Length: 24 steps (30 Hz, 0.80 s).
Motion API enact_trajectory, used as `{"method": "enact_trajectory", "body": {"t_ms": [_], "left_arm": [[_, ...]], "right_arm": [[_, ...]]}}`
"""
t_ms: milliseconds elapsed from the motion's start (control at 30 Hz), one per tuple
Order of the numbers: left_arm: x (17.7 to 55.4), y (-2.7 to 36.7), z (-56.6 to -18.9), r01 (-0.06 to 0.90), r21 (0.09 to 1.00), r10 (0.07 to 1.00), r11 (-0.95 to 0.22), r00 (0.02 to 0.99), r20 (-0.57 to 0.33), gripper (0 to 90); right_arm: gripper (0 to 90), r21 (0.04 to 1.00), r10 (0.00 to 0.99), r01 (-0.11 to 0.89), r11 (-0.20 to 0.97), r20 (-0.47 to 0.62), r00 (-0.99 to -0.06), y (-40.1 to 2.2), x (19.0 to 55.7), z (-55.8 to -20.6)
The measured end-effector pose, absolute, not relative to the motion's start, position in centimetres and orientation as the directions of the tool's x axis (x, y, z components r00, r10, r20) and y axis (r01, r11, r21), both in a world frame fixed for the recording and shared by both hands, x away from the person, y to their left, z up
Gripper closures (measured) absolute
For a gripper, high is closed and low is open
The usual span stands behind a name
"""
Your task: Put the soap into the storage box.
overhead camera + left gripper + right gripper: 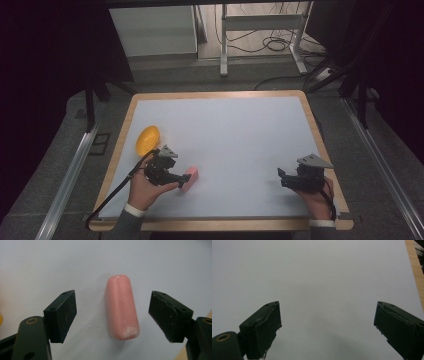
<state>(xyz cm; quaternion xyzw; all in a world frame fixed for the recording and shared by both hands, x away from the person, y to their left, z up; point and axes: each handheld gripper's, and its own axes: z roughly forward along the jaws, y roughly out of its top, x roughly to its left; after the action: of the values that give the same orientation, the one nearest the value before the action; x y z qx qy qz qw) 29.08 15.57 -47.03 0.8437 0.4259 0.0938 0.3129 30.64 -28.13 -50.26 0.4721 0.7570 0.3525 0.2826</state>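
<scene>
Fingers (61, 316) of the left gripper (112, 315) stood spread wide, one on either side of the pink sausage-shaped piece (121, 307), neither touching it. That piece lay flat on the white table (240, 135), near the front left, with the left gripper (176, 178) just at its near end in the high view. A yellow bowl-like thing (147, 139) sat a little behind and to the left, close to the table's wooden edge.

The right gripper (283, 177) rested low near the front right, well apart from the pink piece; its fingers (263, 327) were also spread, with nothing but bare white surface between them.

The step in hand looked like a grasp of the pink piece by the left gripper. In the left gripper view the piece ran lengthwise between the fingers and sat a touch nearer the left one. To do it well, the hand should shift slightly so the piece is centred, go down until the pads are level with its thickest part, then close across its narrow width. The piece looked smooth and rounded, so a grip near the middle of its length should hold better than one at the tapered end, where it could squirt out. Closing gently would avoid denting it if it were soft.
</scene>
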Motion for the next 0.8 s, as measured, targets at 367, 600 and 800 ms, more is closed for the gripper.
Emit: {"method": "enact_trajectory", "body": {"t_ms": [367,600,800], "left_arm": [[29.8,13.2,-48.7,0.681,0.537,0.77,-0.498,0.632,-0.088,23.3],[30.4,12.9,-49.4,0.693,0.518,0.774,-0.501,0.627,-0.088,28.2],[30.8,12.5,-50.1,0.703,0.491,0.778,-0.515,0.624,-0.078,32.5]], "right_arm": [[7.0,0.799,0.914,0.516,0.309,-0.1,-0.393,-28.2,30.7,-50.4],[7.0,0.797,0.913,0.516,0.313,-0.103,-0.395,-28.1,30.7,-50.4],[7.0,0.796,0.914,0.518,0.313,-0.105,-0.391,-28.2,30.7,-50.5]]}}
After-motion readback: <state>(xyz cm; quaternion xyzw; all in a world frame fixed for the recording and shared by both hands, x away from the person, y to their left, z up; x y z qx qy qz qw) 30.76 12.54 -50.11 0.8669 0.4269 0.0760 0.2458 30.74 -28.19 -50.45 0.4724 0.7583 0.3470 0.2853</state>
